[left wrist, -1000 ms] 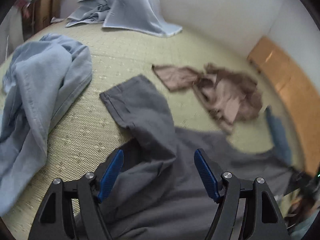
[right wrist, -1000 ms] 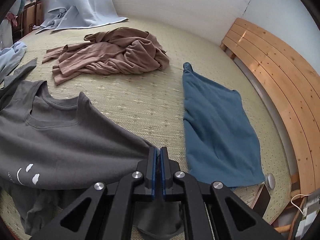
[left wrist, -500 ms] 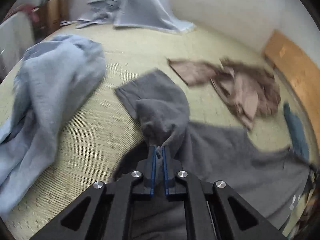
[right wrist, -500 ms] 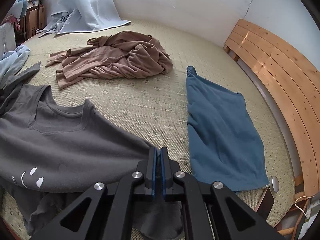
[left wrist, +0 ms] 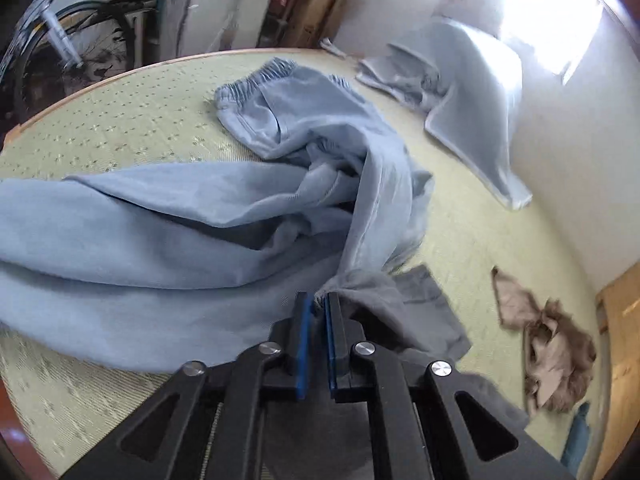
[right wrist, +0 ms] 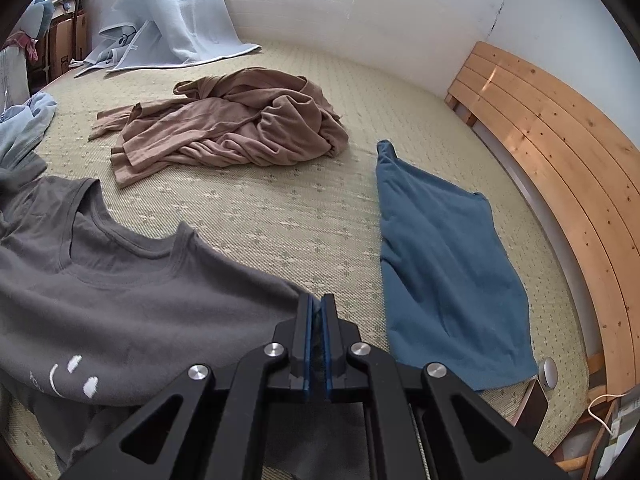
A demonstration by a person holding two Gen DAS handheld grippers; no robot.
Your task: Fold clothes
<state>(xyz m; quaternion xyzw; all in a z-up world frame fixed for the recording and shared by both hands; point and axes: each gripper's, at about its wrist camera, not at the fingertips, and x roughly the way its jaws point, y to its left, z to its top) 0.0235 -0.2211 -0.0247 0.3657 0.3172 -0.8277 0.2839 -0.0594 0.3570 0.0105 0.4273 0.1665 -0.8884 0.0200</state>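
- Since the earlier frame, the left hand-held gripper [left wrist: 316, 306] has closed from wide open onto a bunch of the grey T-shirt [right wrist: 120, 300] and has swung toward the light blue trousers [left wrist: 224, 216], which now fill its view; the right view has hardly changed.
- Both views show a bed covered with a pale green woven mat [right wrist: 280, 208], printed with small flower marks, and a thin wooden edge runs along the far side in the left view.
- White walls stand behind the bed, and a headboard of pale wooden slats [right wrist: 560, 152] curves along its right side.
- Beyond the bed there is a bicycle wheel [left wrist: 68, 44] and cardboard boxes [left wrist: 312, 12], both blurred.
- The right hand-held gripper [right wrist: 317, 312] is clamped on the shoulder edge of the grey T-shirt, which lies flat on the mat with its round collar up and a white smile print near the bottom.
- The trousers are soft and crumpled, with an elastic gathered waistband.
- A brown garment [right wrist: 236, 120] lies in a wrinkled heap, and a dark blue cloth [right wrist: 440, 256] lies flat beside the headboard.
- A light blue blanket [right wrist: 176, 16] leans against the wall.
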